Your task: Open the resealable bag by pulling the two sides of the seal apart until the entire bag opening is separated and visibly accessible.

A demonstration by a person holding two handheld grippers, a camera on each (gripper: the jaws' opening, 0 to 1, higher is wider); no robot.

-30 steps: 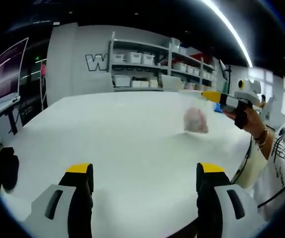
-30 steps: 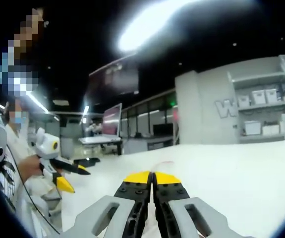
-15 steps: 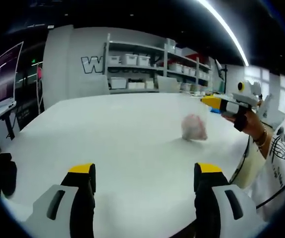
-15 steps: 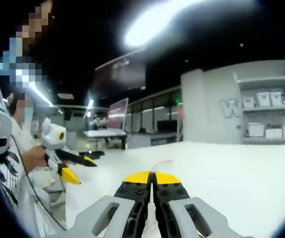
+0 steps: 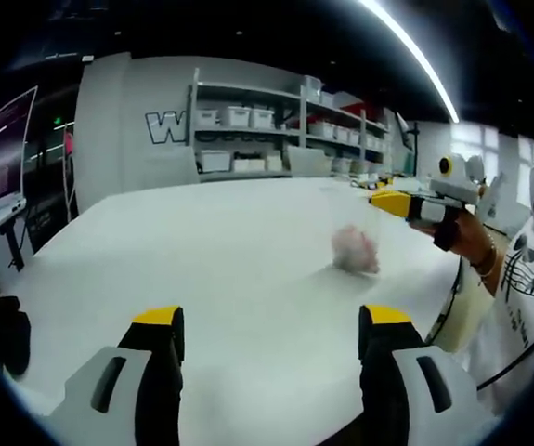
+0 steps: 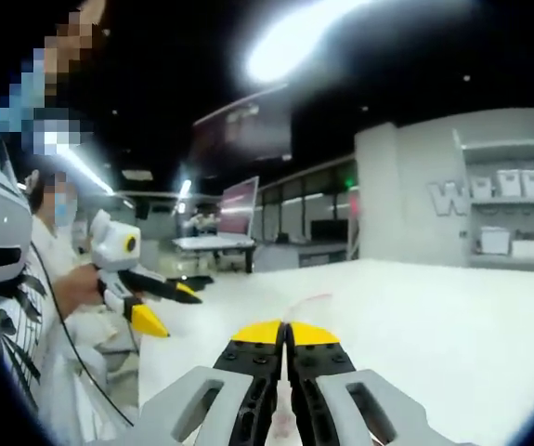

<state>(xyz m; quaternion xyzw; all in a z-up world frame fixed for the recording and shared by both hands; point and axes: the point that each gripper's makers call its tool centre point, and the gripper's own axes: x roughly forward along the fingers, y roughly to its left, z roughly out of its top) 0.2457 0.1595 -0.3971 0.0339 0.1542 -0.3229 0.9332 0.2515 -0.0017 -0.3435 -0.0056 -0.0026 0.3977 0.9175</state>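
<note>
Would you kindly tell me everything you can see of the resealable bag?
The resealable bag looks like clear, thin plastic, with pinkish contents bunched at its bottom resting on the white table. Its top edge is pinched by the right hand-held gripper, whose jaws are shut on it. The left hand-held gripper is open, away from it.

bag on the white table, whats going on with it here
A person holds a hand-held gripper in each hand. The right hand-held gripper has its jaws shut on the top edge of the clear resealable bag, holding it up over the white table with something pink inside. The left hand-held gripper hangs open, apart from the bag. The seal looks not yet pulled apart.
</note>
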